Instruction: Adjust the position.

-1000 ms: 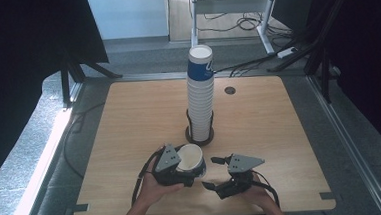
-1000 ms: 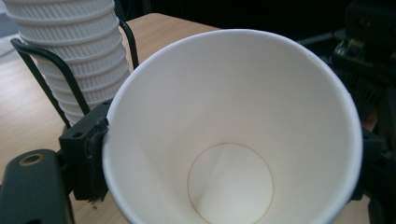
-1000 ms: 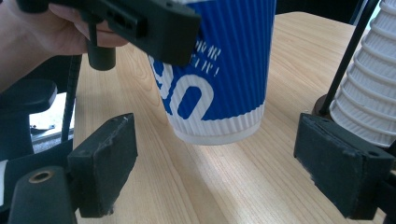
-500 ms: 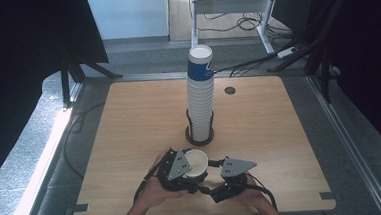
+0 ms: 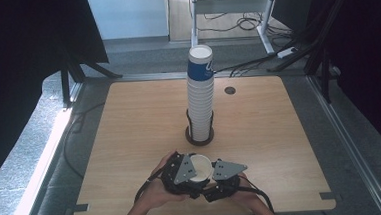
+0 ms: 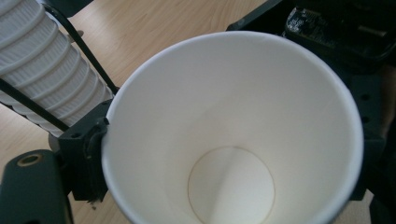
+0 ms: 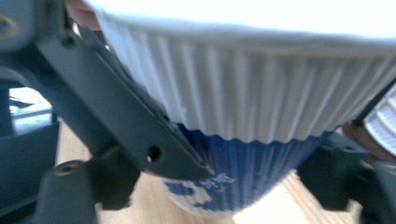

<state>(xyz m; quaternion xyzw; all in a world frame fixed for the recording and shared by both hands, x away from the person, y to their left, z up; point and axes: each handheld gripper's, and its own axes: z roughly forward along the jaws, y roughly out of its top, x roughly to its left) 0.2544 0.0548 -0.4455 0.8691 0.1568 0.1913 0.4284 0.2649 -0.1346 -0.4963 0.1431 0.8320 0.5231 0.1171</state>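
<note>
Cup (image 5: pixel 200 168) has come back toward the table edge, clamped in left gripper (image 5: pixel 185 172); right gripper (image 5: pixel 221 174) closes in beside it, grip unclear. Handover likely.

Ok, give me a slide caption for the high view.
Two hand-held grippers meet around a paper cup near the cup stack.

White-and-blue ribbed paper cup (image 5: pixel 200 168) upright, empty, near table's front edge.
</note>
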